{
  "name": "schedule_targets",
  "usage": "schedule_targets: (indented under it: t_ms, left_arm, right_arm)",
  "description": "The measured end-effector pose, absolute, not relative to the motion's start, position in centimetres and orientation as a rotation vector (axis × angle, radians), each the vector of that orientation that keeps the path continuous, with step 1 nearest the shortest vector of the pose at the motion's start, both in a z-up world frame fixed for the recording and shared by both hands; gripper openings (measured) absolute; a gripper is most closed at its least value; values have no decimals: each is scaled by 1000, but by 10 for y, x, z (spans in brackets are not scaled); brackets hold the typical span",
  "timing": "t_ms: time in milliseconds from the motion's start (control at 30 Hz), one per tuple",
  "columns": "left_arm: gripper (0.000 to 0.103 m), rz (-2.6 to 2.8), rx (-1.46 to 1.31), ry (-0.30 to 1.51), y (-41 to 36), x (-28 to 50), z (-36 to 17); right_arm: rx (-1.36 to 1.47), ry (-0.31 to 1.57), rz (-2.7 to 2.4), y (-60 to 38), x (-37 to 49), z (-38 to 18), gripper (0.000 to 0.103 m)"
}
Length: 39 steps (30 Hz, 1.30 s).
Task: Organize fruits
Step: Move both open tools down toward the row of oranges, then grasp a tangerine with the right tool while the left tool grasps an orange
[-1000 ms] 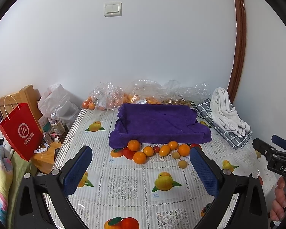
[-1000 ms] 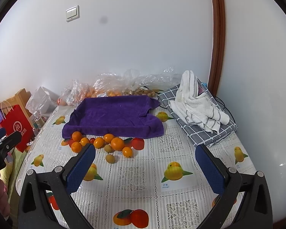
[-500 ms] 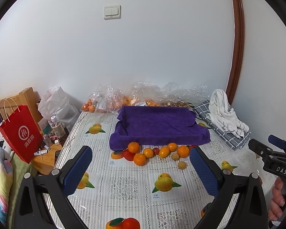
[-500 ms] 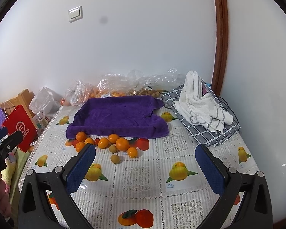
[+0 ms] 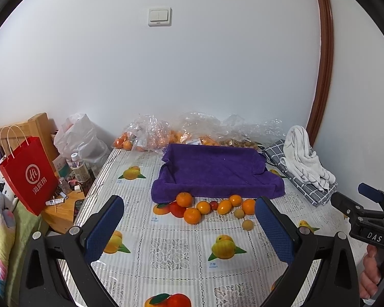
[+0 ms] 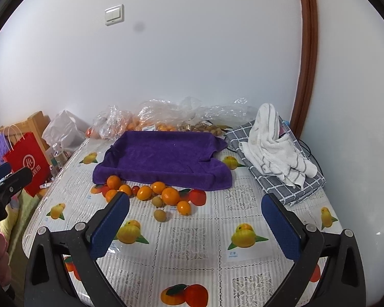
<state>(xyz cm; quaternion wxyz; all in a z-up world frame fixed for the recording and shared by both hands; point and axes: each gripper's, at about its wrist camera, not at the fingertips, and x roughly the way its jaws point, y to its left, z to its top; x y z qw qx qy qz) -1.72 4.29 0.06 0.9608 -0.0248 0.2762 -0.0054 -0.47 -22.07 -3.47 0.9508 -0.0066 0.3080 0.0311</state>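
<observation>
Several loose oranges (image 5: 192, 215) (image 6: 170, 196), a small red fruit (image 5: 213, 205) and two pale brown round fruits (image 5: 247, 225) (image 6: 160, 215) lie on the table in front of a purple towel (image 5: 215, 171) (image 6: 163, 158) draped like a tray. My left gripper (image 5: 189, 220) hangs open above the near table, short of the fruit, with nothing between its fingers. In its own view my right gripper (image 6: 195, 222) is open and empty too, just in front of the fruit row. The right gripper's body shows at the left wrist view's right edge, held by a hand (image 5: 370, 278).
The table (image 6: 192, 250) wears a fruit-printed plastic cloth. Clear bags of fruit (image 5: 151, 135) line the back wall. A white towel (image 6: 274, 143) on a checked cloth (image 6: 291, 189) lies at the right. A red paper bag (image 5: 29, 176) and bottles (image 5: 78, 166) stand beyond the left edge.
Both cameras have tilted up and drawn back a little, so the table and fruit sit lower in view. Both grippers stay open and nothing on the table has moved.
</observation>
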Motion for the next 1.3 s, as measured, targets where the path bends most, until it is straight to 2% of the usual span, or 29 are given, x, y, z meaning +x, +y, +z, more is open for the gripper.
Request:
schedule_targets:
  t_ms: [400, 467, 533, 600, 700, 767, 800, 833, 867, 933, 1067, 1233, 1300]
  left_arm:
    - [103, 7, -56, 576, 61, 9, -15]
    - [102, 13, -66, 603, 65, 19, -23]
    - [97, 11, -84, 630, 70, 29, -34]
    - [93, 6, -101, 668, 76, 40, -49]
    - [92, 17, -106, 697, 84, 51, -73]
    - [91, 24, -103, 720, 87, 58, -87]
    - [91, 20, -103, 746, 91, 64, -96]
    - [91, 21, -104, 766, 91, 68, -102]
    - [90, 28, -107, 784, 95, 73, -110]
    - [84, 43, -108, 807, 99, 79, -122]
    - [83, 48, -125, 838, 109, 88, -142]
    - [83, 12, -146, 860, 104, 100, -157]
    - [83, -23, -147, 872, 97, 104, -161]
  right_arm:
    - [24, 683, 86, -219, 24, -61, 101]
    - [37, 684, 78, -220, 31, -71, 98]
    - [43, 695, 72, -222, 39, -84, 96]
    - [30, 709, 58, -223, 49, -101, 93]
    - [-5, 742, 51, -221, 62, -127, 84]
    - [-6, 780, 68, -221, 73, -145, 74]
    - [3, 800, 76, -221, 78, -153, 72]
    - [18, 827, 95, -221, 85, -164, 65]
    - [32, 853, 117, -221, 92, -175, 57]
    - [49, 883, 136, -220, 103, -191, 51]
    - [18, 923, 136, -213, 120, -210, 47]
    - [-2, 915, 147, -205, 131, -219, 46]
    - [19, 930, 170, -205, 138, -227, 41]
